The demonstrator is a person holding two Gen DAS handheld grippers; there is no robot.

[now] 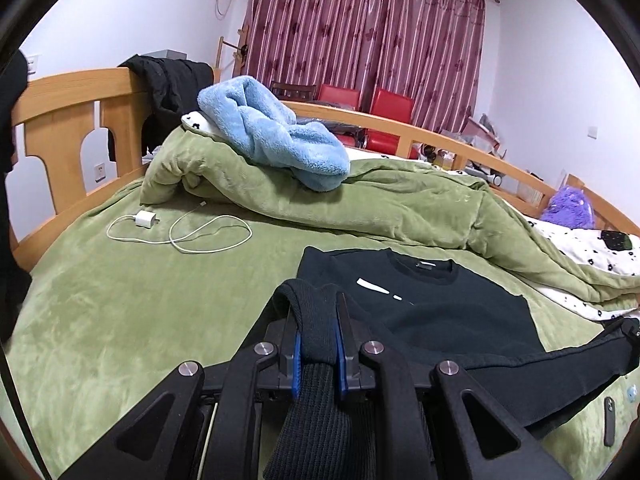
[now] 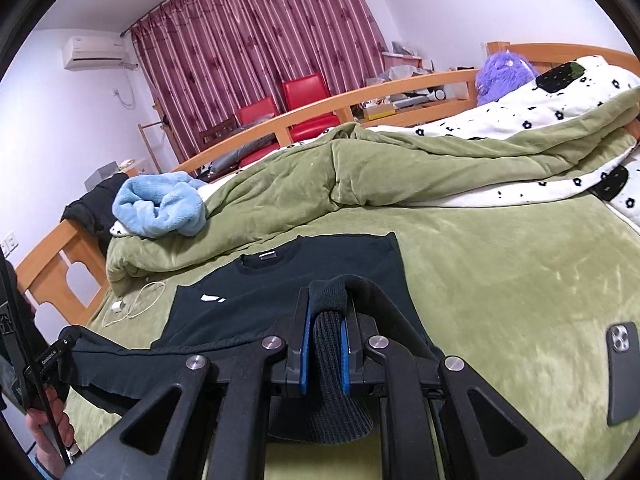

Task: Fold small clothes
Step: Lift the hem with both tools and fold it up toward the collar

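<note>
A black sweater [image 1: 440,312] lies front up on the green bed cover [image 1: 120,300], collar toward the heaped quilt. My left gripper [image 1: 316,312] is shut on the ribbed hem, which bulges up between the blue pads. The hem stretches, lifted off the bed, to the right gripper's tip [image 1: 630,326] at the right edge. In the right wrist view my right gripper [image 2: 328,308] is likewise shut on the ribbed hem of the sweater [image 2: 280,292]. The left gripper [image 2: 60,344] shows at the left edge there, with a hand [image 2: 44,420] below it.
A white charger with its cable [image 1: 144,219] lies left of the sweater. A heaped green quilt [image 1: 400,200] with a blue fleece [image 1: 276,132] on it runs behind the collar. A phone [image 2: 622,372] lies on the cover at the right. A wooden bed frame [image 1: 72,92] borders the mattress.
</note>
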